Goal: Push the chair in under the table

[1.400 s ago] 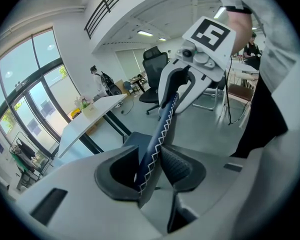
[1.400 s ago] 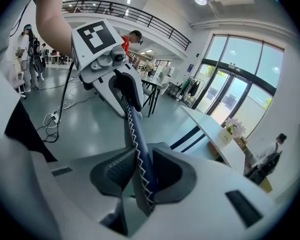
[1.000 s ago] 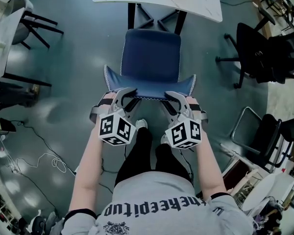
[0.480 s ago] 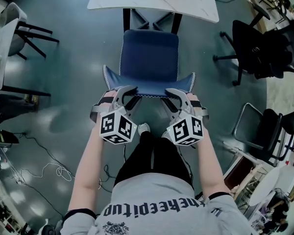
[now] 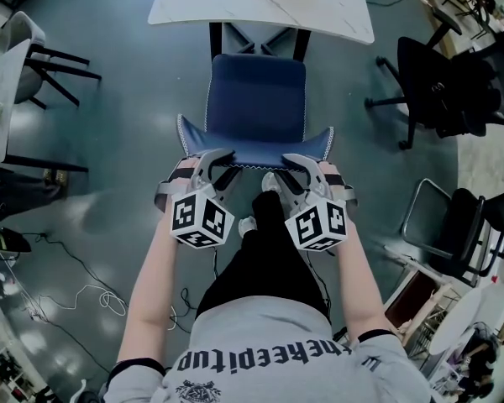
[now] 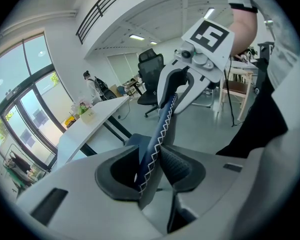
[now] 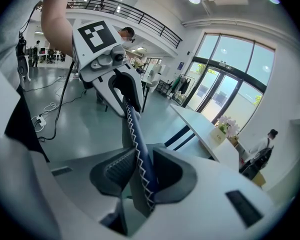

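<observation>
- Head view: blue chair (image 5: pixel 256 99) stands in front of the white table (image 5: pixel 260 7), backrest (image 5: pixel 256 151) toward the person.
- Seat lies just short of the table's near edge, not under the top; dark legs show in the gap between them.
- Left gripper (image 5: pixel 218 164) and right gripper (image 5: pixel 294 168) sit side by side on the backrest's top edge, left and right of its middle.
- Left gripper view: jaws clamped on the white-stitched blue edge, pads pressing it from both sides (image 6: pixel 150 171).
- Right gripper view: same grip, stitched edge pinched between the pads (image 7: pixel 140 176).
- Person's dark-trousered leg (image 5: pixel 265 242) stands between the two grippers, shoe close behind the backrest.
- Black office chair (image 5: pixel 441 82) stands well apart at the right.
</observation>
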Motion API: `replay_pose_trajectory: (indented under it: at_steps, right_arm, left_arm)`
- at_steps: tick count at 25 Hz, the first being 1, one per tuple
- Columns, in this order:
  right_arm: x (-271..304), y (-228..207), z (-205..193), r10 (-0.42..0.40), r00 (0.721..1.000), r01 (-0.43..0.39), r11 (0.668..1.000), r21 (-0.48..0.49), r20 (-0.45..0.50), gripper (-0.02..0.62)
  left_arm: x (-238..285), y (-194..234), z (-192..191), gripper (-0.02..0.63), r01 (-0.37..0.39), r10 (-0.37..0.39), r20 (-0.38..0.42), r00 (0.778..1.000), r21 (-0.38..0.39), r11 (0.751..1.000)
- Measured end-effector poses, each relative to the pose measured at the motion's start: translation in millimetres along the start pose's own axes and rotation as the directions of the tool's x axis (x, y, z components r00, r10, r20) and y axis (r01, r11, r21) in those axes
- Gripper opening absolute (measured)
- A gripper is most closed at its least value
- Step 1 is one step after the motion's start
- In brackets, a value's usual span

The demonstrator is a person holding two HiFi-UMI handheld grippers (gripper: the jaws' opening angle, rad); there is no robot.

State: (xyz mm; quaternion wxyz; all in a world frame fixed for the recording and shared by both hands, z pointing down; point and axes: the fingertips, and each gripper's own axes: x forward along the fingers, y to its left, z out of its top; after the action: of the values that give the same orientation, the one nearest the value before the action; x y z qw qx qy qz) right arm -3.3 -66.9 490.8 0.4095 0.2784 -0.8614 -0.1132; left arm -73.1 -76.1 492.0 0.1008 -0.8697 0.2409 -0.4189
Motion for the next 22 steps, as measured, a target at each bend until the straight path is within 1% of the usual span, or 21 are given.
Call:
replay_pose_trajectory:
  at_steps: [6, 22]
  right_arm:
    - [10.9, -17.6, 1.5, -0.008, 1.000, 0.008, 1.000, 0.000, 0.003, 0.117]
    - [28.4, -48.6, -1.8, 0.002, 1.000, -0.002, 1.000, -0.007, 0.009, 0.114]
  left_arm:
    - [9.9, 18.7, 1.4, 0.141, 0.002, -0.002, -0.005, 1.000, -0.003, 1.000]
    - [30.8, 47.9, 6.7, 0.143, 0.003, -0.003, -0.012, 1.000, -0.011, 1.000]
